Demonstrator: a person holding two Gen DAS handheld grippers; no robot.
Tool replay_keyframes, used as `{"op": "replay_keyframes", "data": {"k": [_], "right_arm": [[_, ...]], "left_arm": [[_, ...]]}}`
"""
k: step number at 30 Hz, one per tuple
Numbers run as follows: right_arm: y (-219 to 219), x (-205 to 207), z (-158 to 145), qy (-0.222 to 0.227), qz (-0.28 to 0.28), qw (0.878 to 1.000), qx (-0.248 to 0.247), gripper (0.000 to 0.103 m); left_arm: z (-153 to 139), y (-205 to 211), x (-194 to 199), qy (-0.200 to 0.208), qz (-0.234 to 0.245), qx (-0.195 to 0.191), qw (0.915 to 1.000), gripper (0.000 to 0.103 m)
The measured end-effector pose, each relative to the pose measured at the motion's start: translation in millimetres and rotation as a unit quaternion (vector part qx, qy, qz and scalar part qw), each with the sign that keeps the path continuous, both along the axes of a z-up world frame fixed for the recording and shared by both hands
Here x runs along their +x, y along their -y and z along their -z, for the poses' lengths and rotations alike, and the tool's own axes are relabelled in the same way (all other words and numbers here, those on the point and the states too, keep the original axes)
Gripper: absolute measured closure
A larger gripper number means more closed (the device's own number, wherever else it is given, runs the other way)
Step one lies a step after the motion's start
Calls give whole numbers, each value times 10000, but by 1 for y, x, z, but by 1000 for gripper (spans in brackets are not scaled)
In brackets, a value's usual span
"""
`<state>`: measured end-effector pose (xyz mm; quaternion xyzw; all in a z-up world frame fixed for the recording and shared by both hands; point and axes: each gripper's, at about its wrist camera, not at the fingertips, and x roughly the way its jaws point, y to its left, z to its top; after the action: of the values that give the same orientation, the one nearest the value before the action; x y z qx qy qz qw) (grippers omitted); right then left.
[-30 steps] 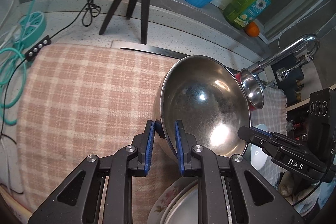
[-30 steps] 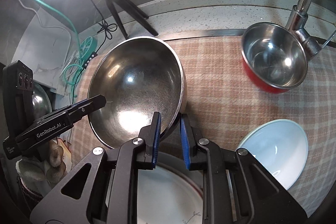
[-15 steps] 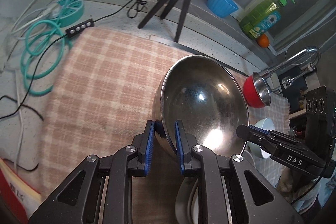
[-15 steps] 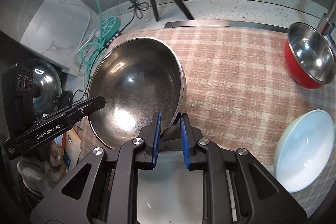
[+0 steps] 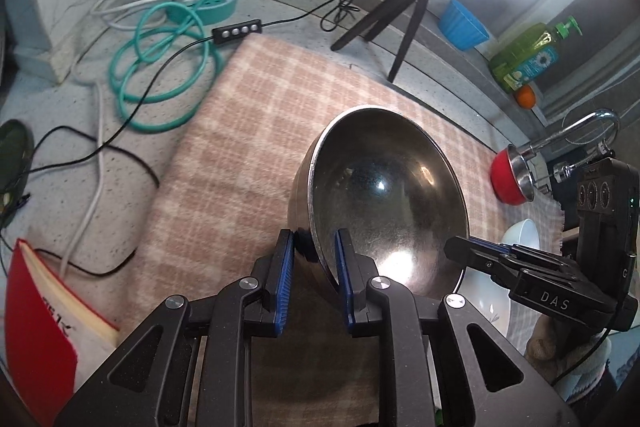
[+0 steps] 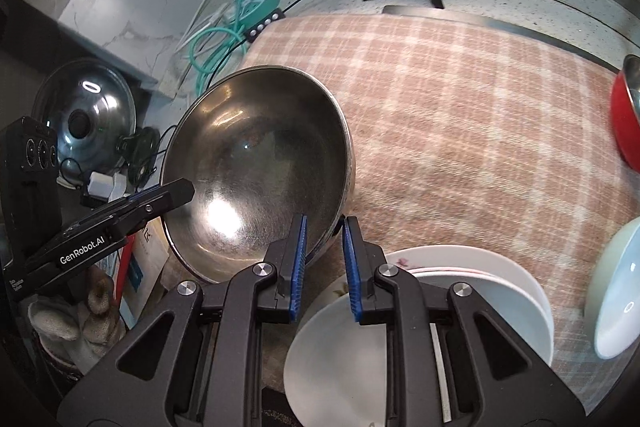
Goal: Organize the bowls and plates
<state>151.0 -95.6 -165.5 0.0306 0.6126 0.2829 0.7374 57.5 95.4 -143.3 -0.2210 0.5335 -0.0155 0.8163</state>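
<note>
Left gripper (image 5: 316,247) and right gripper (image 6: 324,235), each clamped on the rim of one large steel bowl (image 5: 384,195) at opposite sides: in both wrist views one blue pad lies inside the wall and the other outside, with the thin rim pinched between. The two-sided hold probably serves to keep so wide and smooth a vessel level and free of swing while it hangs clear above the checked cloth (image 5: 248,131). The bowl sits over the cloth's left part, beside a stack of white plates (image 6: 460,291); a pale bowl (image 6: 616,303) and a red-sided steel bowl (image 6: 626,119) stand well apart at the right edge, presumably yet to be sorted. Whether the bowl's underside touches the cloth cannot be told, since its own wall hides the base. The plate stack is partly covered by the right gripper's body, so the number of plates is uncertain. The red-sided bowl and the pale bowl are cut off by the frame in the right wrist view.
</note>
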Motion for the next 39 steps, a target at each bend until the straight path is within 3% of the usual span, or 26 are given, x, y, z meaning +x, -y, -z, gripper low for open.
{"op": "replay_keyframes", "data": {"k": [39], "right_arm": [[-14, -33, 16, -236, -352, 9991, 12, 83]], "left_arm": [[18, -12, -46, -311, -198, -64, 9993, 85]]}}
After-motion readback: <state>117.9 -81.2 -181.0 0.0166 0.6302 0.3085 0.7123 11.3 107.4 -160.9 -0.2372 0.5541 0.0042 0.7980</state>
